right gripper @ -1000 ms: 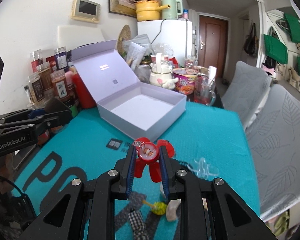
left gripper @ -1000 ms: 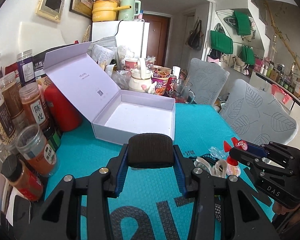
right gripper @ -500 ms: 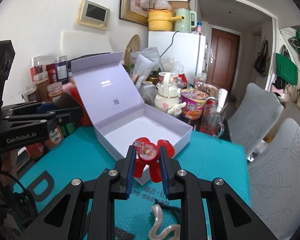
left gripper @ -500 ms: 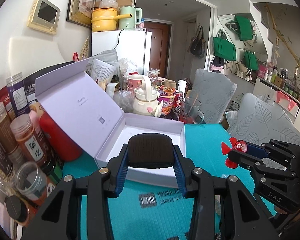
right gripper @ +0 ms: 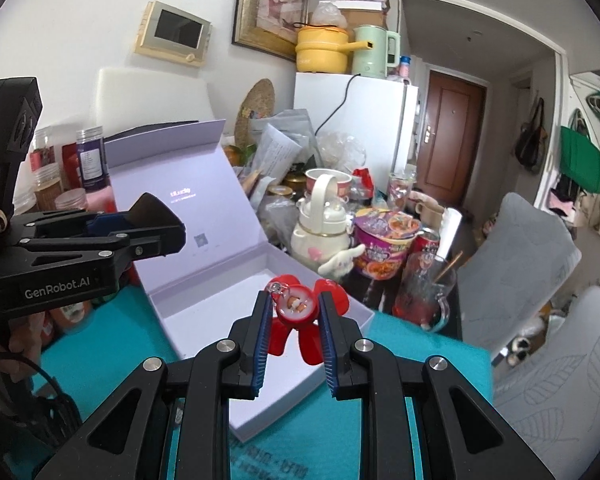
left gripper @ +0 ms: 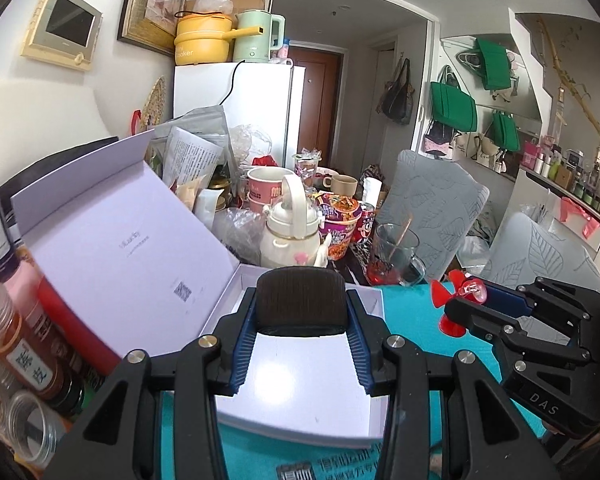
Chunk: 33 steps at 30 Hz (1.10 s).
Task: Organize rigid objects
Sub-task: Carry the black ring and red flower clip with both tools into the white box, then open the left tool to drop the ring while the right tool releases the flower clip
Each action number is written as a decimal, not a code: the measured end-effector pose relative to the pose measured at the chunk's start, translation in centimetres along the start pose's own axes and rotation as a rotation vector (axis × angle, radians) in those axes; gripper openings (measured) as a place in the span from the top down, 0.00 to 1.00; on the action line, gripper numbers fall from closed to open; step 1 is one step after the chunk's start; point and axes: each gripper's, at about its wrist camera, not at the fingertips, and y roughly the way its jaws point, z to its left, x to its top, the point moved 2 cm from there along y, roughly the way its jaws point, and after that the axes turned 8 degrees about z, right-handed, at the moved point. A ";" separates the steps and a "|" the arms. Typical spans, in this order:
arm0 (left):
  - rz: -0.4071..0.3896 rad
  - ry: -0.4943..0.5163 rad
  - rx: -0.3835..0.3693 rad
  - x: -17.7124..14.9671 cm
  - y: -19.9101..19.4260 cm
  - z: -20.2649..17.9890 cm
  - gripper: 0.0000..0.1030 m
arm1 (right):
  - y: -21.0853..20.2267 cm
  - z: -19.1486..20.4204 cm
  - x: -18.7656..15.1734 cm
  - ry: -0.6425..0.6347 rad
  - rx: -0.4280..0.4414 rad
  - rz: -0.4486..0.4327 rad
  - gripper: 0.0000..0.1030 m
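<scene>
gripping a dark oval pad (left gripper: 301, 300), the left gripper (left gripper: 301, 312) has its blue fingers (left gripper: 244, 344) pinched on either side, above the open lavender box (left gripper: 300, 400). right gripper (right gripper: 293, 320) pinches a small red fan toy (right gripper: 296, 308) over the box's near corner. box sits on the teal mat (right gripper: 400, 380), lid (right gripper: 188, 200) raised toward the spice jars (left gripper: 24, 360).

Two tong-mounted fisheyes, side by side, angled slightly downward; both closely share the open lavender cardboard box (left gripper: 300, 380) (right gripper: 220, 300).
</scene>
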 end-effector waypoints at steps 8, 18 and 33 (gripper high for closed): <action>0.014 -0.031 0.021 2.4 4.0 0.6 0.60 | 3.4 -2.1 2.8 0.000 -0.001 -0.013 0.78; 0.112 -0.087 0.105 1.2 9.1 3.5 0.60 | 7.7 -3.0 3.1 0.000 0.031 0.031 0.78; 0.318 -0.071 0.107 -2.2 15.3 3.7 0.60 | 13.4 -3.1 0.9 0.033 0.077 0.166 0.78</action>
